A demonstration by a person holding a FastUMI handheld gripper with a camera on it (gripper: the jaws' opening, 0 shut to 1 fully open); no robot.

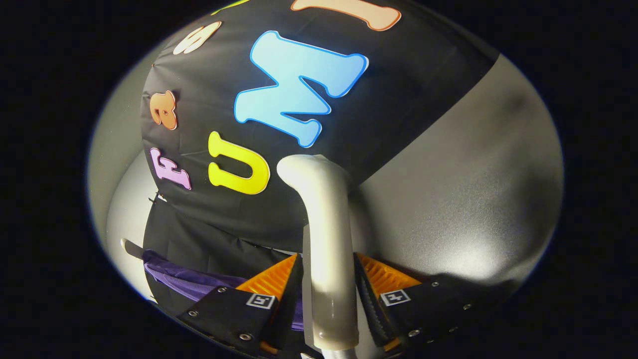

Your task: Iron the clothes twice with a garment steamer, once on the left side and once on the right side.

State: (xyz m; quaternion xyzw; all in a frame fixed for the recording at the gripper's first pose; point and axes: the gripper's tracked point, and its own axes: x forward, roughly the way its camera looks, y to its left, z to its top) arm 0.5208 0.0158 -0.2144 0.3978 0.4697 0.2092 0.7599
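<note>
The garment steamer (326, 239) stands between the two fingers of the gripper (330, 294). Its pale handle rises straight up from them and bends to the left at the top, where the head points. Both fingers press on the lower part of the handle, one on each side, so the claw is pinching the steamer and carries it. At the very bottom, under the fingers, a ribbed hose (335, 354) leaves the handle.

The clothes, a purple garment (184, 279), hang to the left of the fingers and a little beyond them, low against the dark wall of the booth. A pale tip, perhaps the end of a hanger (130, 248), sticks out at its far left side; I cannot tell this for sure. The steamer head is well apart from the fabric and does not touch it. To the right of the fingers there is a plain grey wall (463, 189).

I judge that the tool is in the grasp and is being carried, but no ironing stroke is under way at this moment. Which side is finished I cannot say from here. The next move calls for turning the claw down and to the left, so the head meets the fabric flat, and then a slow stroke along one side without pulling the hose tight.
</note>
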